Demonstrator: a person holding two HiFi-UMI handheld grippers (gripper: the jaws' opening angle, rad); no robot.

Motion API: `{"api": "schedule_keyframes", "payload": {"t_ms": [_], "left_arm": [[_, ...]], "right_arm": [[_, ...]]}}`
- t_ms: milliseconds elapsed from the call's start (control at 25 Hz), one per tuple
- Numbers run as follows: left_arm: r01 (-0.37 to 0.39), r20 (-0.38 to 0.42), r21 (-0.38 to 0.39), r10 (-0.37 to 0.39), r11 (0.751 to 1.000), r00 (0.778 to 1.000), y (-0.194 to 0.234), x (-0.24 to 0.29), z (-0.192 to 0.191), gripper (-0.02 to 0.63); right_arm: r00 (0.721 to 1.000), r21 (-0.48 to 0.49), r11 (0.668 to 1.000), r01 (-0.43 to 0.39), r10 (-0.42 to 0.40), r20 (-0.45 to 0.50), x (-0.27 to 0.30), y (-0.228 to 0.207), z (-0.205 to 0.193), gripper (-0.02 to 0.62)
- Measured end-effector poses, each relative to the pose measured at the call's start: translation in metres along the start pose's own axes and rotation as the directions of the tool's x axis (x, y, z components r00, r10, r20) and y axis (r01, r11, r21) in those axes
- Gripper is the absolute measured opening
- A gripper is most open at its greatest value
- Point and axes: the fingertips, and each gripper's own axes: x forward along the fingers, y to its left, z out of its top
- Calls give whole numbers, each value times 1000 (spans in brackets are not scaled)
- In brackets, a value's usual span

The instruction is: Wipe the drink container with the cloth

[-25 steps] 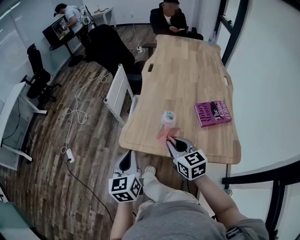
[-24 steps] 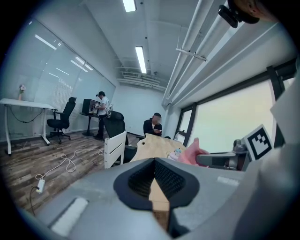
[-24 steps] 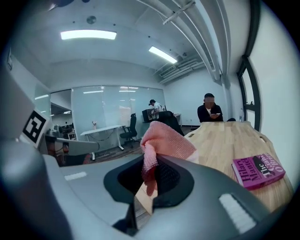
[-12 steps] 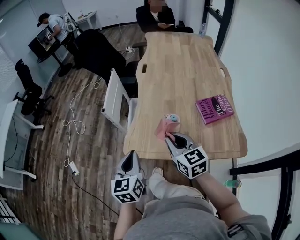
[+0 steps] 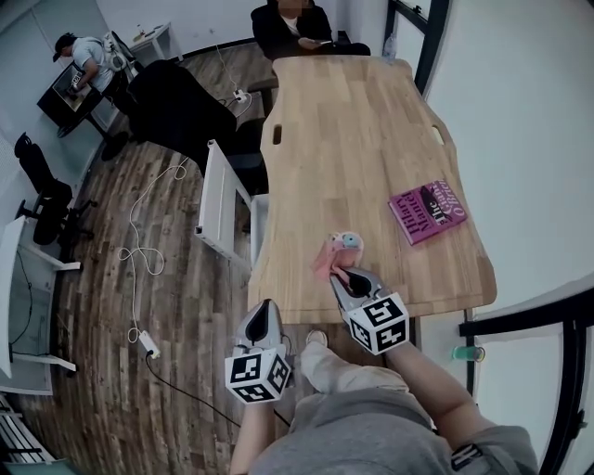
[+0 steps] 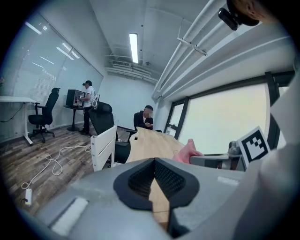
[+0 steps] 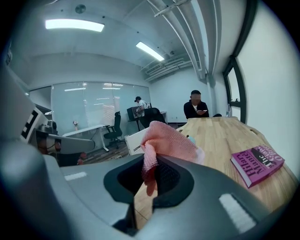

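A small clear drink container (image 5: 347, 243) with a teal top stands near the front edge of the wooden table (image 5: 353, 130). A pink cloth (image 5: 325, 262) bunches against its left side. My right gripper (image 5: 341, 276) is shut on the cloth (image 7: 165, 140), just in front of the container. In the right gripper view the cloth hides all but a teal speck of the container (image 7: 190, 138). My left gripper (image 5: 264, 308) hangs below the table's front edge, shut and empty. Its jaws (image 6: 153, 180) meet with nothing between them, and the cloth (image 6: 188, 150) shows to their right.
A magenta book (image 5: 427, 211) lies on the table to the right of the container. A person sits at the table's far end (image 5: 290, 23). White panels (image 5: 215, 199), a black chair (image 5: 176, 102) and floor cables (image 5: 139, 250) stand left of the table.
The head view has swung, so the table sits a little differently in frame. The right gripper still holds the cloth at the container. The left gripper stays low and shut.
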Motion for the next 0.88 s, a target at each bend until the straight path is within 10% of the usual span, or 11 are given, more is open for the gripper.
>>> {"api": "schedule_keyframes", "payload": {"t_ms": [880], "left_arm": [[5, -60, -20, -6, 1000, 998, 13, 29, -16, 2]], "right_arm": [[992, 122, 990, 65, -52, -111, 37, -22, -50, 29]]}}
